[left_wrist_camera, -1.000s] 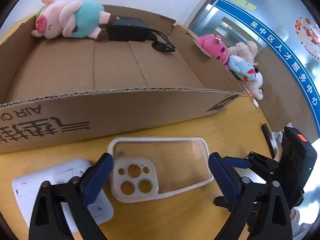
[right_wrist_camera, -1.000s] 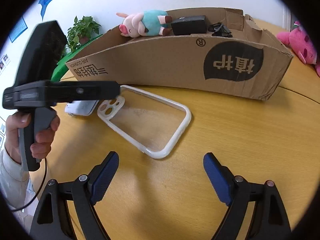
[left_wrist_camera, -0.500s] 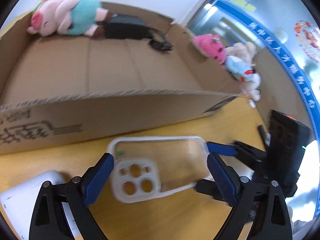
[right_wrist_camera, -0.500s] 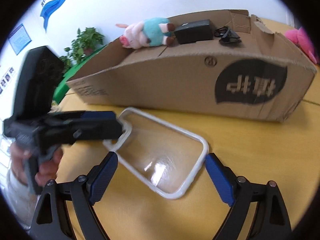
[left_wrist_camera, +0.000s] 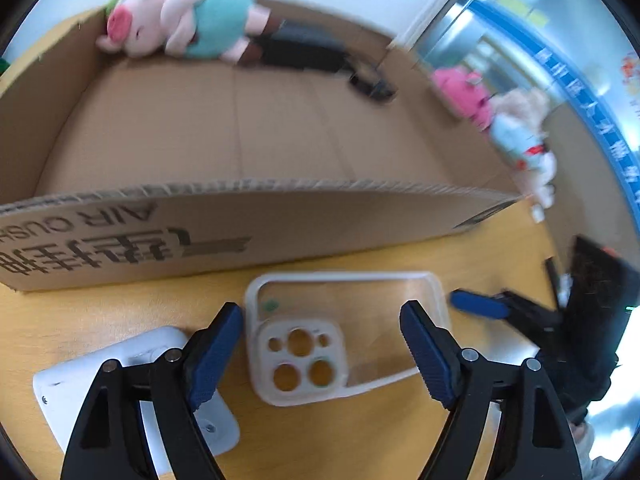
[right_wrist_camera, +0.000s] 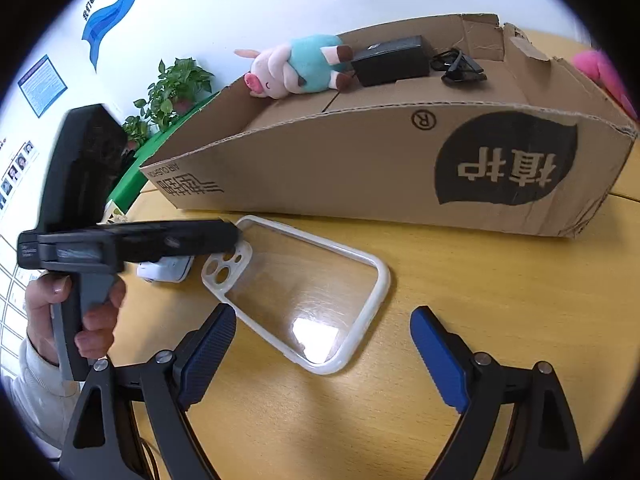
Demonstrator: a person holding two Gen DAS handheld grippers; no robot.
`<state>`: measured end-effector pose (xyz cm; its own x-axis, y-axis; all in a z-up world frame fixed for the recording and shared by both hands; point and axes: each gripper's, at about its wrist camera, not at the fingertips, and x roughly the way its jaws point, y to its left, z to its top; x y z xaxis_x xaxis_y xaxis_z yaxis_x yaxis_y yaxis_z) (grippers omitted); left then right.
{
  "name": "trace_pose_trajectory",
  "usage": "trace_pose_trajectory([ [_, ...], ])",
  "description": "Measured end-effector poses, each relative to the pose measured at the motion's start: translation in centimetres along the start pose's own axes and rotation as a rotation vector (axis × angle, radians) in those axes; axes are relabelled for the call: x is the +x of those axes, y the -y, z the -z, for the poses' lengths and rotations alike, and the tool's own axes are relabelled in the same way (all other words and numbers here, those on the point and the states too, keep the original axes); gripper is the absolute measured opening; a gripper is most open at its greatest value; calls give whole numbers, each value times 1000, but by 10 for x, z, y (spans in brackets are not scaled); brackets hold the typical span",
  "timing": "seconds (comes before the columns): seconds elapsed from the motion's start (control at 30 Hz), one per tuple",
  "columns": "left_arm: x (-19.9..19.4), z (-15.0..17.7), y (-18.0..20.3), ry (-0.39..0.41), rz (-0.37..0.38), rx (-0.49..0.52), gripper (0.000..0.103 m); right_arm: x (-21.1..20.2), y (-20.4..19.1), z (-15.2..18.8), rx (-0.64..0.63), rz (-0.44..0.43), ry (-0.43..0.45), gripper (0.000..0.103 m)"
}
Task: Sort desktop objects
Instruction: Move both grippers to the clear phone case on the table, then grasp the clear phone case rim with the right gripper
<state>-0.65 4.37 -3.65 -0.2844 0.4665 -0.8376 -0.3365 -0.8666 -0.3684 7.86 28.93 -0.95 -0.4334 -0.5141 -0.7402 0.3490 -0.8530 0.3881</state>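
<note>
A clear phone case with a white rim lies flat on the wooden table, camera holes toward the left gripper. My left gripper is open, its fingers either side of the case's camera end. My right gripper is open, close over the case's other end. A large cardboard box stands just behind the case. It holds a pink pig plush, a black box and a black clip.
A white device lies on the table left of the case. Pink and pale plush toys sit beyond the box's right end. A green plant stands behind the box.
My left gripper has slid left and closer over the case's camera end. My right gripper has moved forward toward the case's other end. The case itself has stayed flat on the table.
</note>
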Motion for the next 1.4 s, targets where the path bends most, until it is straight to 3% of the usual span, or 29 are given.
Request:
trace_pose_trajectory([
  [0.07, 4, -2, 6, -2, -31, 26, 81, 1, -1, 0, 0, -3, -6, 90],
  [0.2, 5, -1, 11, -1, 32, 25, 84, 6, -2, -4, 8, -4, -7, 92],
  [0.3, -6, 4, 8, 49, 70, 23, 84, 6, -1, -6, 16, 3, 0, 92],
  [0.47, -36, 14, 10, 137, 154, 20, 84, -23, -6, -3, -14, -51, 92, 92],
  [0.7, -54, 37, 13, 188, 219, 20, 84, -55, -15, 15, -37, -118, 178, 92],
  [0.87, -55, 55, 8, 126, 297, 20, 84, -53, -12, 32, -31, -105, 117, 92],
  [0.97, -53, 67, 6, 94, 288, 14, 84, -57, -4, 41, -16, -84, 93, 92],
  [1.07, -47, 75, 2, 63, 238, -4, 83, -57, 1, 47, -9, 2, 59, 92],
  [1.2, -39, 79, -1, 38, 168, -26, 63, -44, -1, 52, -48, 118, 2, 86],
  [1.3, -35, 78, 1, 32, 116, -11, 37, -33, -12, 54, -113, 175, -32, 70],
  [1.37, -32, 79, 3, 24, 75, -5, 11, -28, -17, 55, -142, 207, -26, 61],
  [1.4, -30, 80, 2, 17, 76, -8, 8, -26, -20, 55, -161, 224, -24, 50],
])
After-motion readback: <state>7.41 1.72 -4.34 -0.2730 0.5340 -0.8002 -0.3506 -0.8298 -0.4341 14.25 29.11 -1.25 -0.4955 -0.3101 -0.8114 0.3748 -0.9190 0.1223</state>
